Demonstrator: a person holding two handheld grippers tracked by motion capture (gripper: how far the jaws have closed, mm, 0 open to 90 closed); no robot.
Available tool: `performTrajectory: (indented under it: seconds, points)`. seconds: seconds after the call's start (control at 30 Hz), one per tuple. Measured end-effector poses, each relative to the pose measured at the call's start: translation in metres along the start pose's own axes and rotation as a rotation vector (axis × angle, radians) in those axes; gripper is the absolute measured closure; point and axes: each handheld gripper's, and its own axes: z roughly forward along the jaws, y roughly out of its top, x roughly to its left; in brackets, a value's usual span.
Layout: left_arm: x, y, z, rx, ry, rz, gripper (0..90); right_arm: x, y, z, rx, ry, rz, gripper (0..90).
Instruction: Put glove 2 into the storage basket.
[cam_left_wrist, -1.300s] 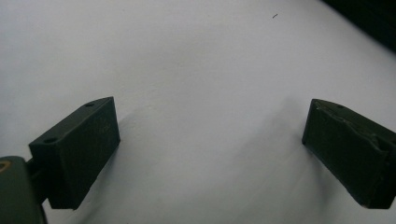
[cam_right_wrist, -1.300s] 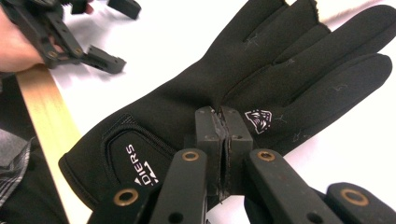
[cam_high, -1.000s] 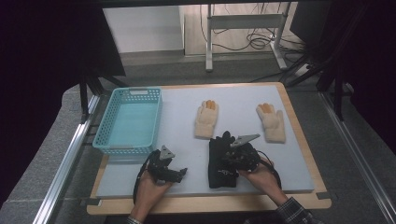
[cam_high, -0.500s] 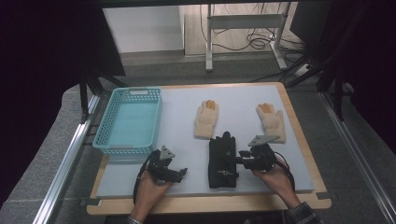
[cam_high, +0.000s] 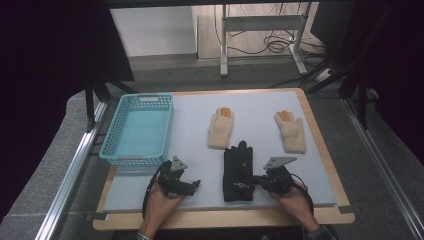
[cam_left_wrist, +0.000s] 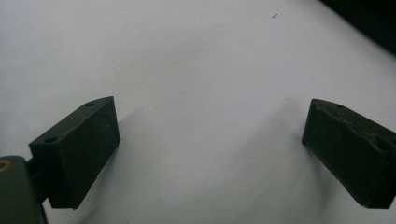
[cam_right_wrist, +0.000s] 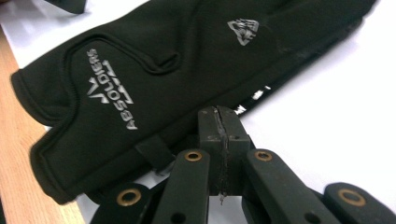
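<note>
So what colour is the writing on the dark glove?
Silver-grey, on the black glove; the right gripper view shows it best.

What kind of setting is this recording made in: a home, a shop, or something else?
Most likely a lab or workshop set up for recording. A table with a pale mat stands inside a metal frame with dark curtains at the sides, and loose cables lie on the bare floor behind it.

The high view looks forward and down from above the near edge, taking in the whole desk (cam_high: 200, 107). The left gripper view sits very close over bare desk surface. The right gripper view looks low and near across the black glove (cam_right_wrist: 154, 65), shared with the high view.
</note>
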Motion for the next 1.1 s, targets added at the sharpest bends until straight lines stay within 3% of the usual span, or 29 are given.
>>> performTrajectory:
  seconds: [0.3,0.53,0.63,0.8,1.1]
  points:
    - [0.002,-0.004,-0.005,0.009,0.007,0.004,4.1,0.012,0.006,0.01,0.001,0.032,-0.015,88.3]
    - [0.005,-0.007,-0.009,0.022,0.03,0.02,1.9,0.027,0.018,0.025,0.006,0.038,-0.056,85.8]
    - [0.007,-0.007,-0.009,0.023,0.008,0.009,2.7,0.031,0.023,0.031,0.007,0.037,-0.064,85.3]
    - [0.007,-0.009,-0.009,0.01,0.006,0.005,2.7,0.036,0.03,0.04,0.002,0.032,-0.069,84.9]
    - [0.008,-0.01,-0.008,0.003,0.001,-0.001,2.4,0.037,0.029,0.034,-0.006,0.032,-0.074,76.7]
